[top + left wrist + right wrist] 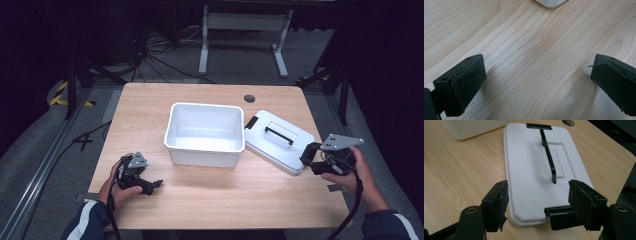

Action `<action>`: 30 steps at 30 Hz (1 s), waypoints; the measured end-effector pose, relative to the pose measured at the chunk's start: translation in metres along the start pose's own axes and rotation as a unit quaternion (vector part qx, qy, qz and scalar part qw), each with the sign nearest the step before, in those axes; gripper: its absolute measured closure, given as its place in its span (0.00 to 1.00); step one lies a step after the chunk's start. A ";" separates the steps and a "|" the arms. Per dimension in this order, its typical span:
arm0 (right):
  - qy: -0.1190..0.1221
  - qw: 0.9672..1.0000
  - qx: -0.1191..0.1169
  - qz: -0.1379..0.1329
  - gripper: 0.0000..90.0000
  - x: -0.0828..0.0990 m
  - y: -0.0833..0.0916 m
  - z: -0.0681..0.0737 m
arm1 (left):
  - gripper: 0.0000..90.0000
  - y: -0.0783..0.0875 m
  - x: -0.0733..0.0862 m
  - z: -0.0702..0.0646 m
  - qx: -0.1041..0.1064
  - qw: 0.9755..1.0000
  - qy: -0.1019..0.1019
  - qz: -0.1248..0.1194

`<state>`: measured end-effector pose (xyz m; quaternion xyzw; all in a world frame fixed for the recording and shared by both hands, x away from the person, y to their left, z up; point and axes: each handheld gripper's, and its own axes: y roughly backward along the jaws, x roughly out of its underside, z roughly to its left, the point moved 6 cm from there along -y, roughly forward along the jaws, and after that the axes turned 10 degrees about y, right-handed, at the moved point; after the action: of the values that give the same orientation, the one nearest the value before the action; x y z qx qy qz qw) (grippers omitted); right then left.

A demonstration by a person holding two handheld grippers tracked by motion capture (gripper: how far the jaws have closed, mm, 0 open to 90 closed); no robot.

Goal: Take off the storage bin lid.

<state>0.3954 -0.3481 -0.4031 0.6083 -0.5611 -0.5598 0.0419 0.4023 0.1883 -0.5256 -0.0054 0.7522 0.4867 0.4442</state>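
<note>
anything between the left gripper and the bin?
Nothing. In the high view, bare wood separates the left gripper from the bin. The left gripper view shows the same: bare table ahead of the open jaws, with the bin's corner at the top.

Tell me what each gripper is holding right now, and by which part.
Nothing is held. The left gripper is open over bare table. The right gripper is open at the near end of the lid, not closed on it.
</note>
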 end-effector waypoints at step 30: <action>-0.043 0.999 -0.026 0.001 0.35 0.071 -0.025 0.041 | 0.00 0.000 0.000 0.000 0.000 1.000 0.000 0.000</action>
<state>0.3633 -0.3670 -0.4804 0.5819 -0.5487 -0.5993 0.0343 0.4023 0.1883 -0.5256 -0.0055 0.7522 0.4867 0.4442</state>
